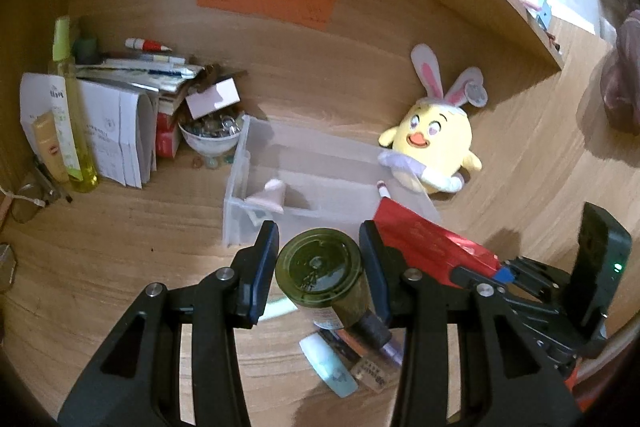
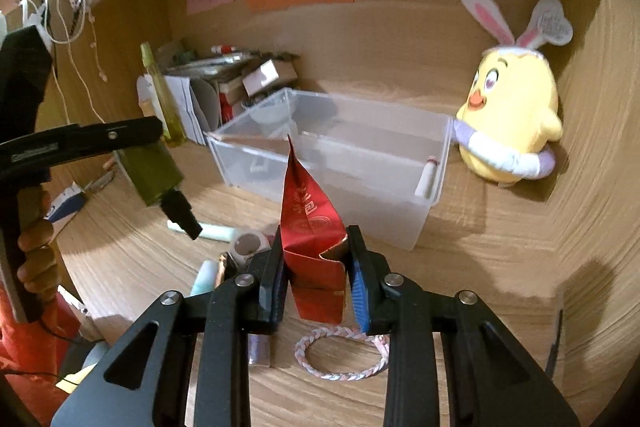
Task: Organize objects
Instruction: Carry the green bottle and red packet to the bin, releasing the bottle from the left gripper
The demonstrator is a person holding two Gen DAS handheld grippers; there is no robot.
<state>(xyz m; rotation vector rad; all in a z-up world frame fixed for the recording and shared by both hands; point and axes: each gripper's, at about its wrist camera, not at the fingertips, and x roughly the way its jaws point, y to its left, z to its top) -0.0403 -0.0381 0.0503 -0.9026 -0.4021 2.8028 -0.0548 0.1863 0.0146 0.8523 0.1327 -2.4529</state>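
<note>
Left gripper (image 1: 319, 259) clamped on a dark green bottle (image 1: 320, 269) above the desk (image 1: 120, 247), just short of the clear bin's near wall (image 2: 320, 183). Right gripper (image 2: 316, 259) closing on a folded red packet (image 2: 310, 227) – pinched low. Risk – packet buckling, or bottle slipping, cap-down.

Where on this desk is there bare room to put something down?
Bare wood lies between the clear bin and the paper stack, and right of the braided bracelet. The bin's middle is mostly free. Small items crowd the desk just before the bin.
</note>
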